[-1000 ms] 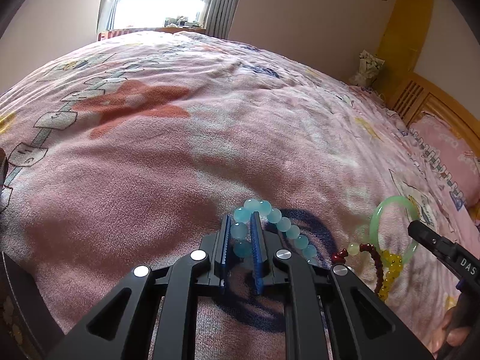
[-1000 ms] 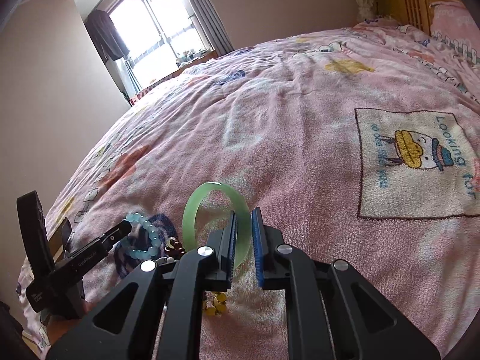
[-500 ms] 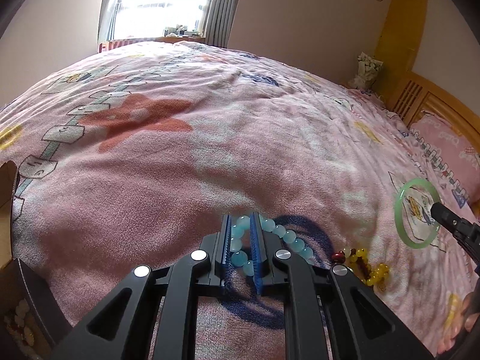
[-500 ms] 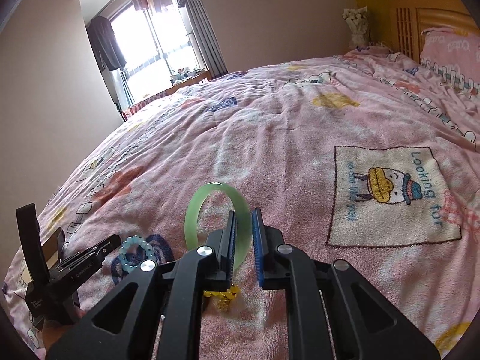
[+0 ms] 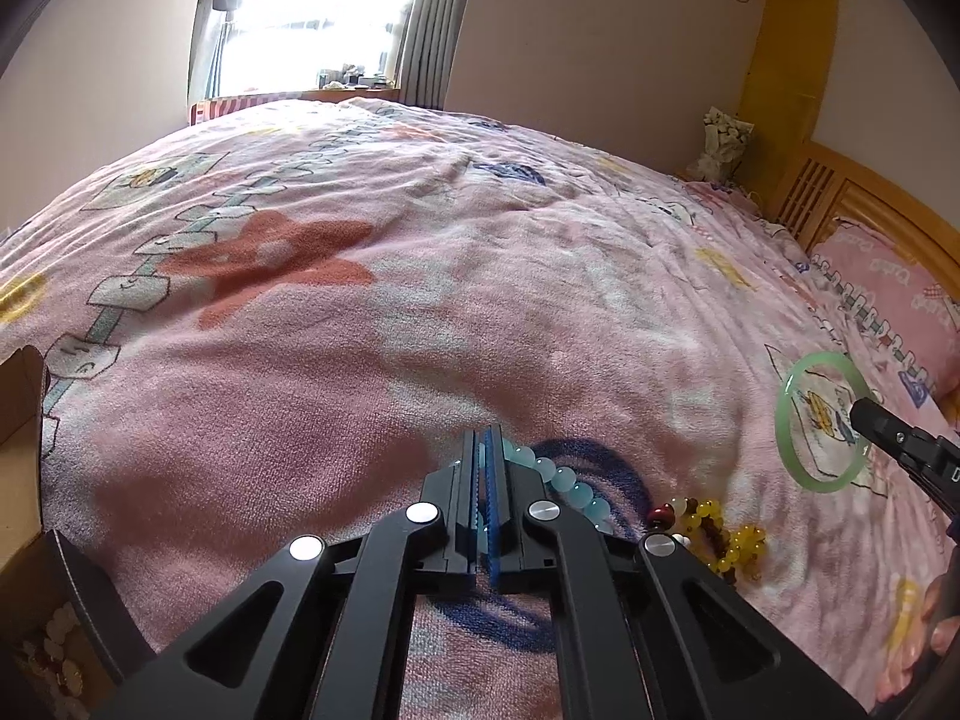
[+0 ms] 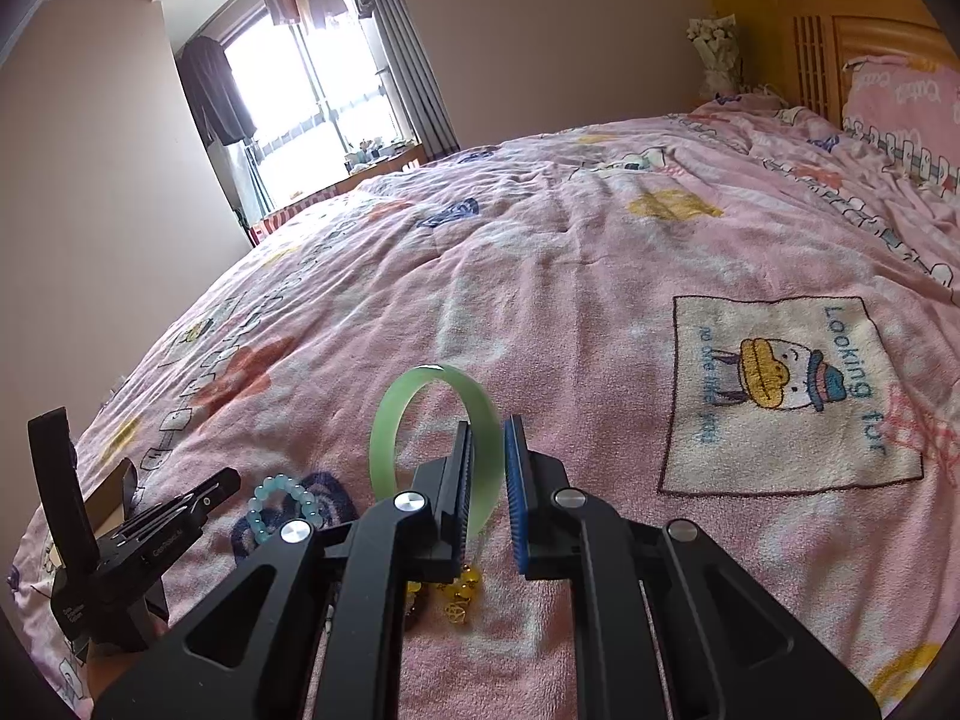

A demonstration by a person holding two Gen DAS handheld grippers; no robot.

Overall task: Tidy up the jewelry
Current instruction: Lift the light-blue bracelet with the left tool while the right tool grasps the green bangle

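My left gripper (image 5: 485, 438) is shut on a light blue bead bracelet (image 5: 561, 480), whose beads trail to the right over the pink bedspread (image 5: 420, 300). My right gripper (image 6: 487, 429) is shut on a green jade bangle (image 6: 396, 420) and holds it upright above the bed; the bangle also shows in the left wrist view (image 5: 801, 462). A yellow and dark red bead bracelet (image 5: 714, 525) lies on the bedspread between the two grippers. The blue bracelet (image 6: 282, 504) and the left gripper (image 6: 210, 489) show at the lower left of the right wrist view.
A cardboard box (image 5: 24, 456) with small jewelry pieces inside sits at the left bed edge. A wooden headboard (image 5: 840, 204) and pink pillow (image 5: 888, 288) stand at the far right. The window (image 5: 312, 18) is at the far end.
My right gripper has lifted the green bangle off the bed and higher. My left gripper has closed tighter on the blue bracelet, and both views have tilted up.
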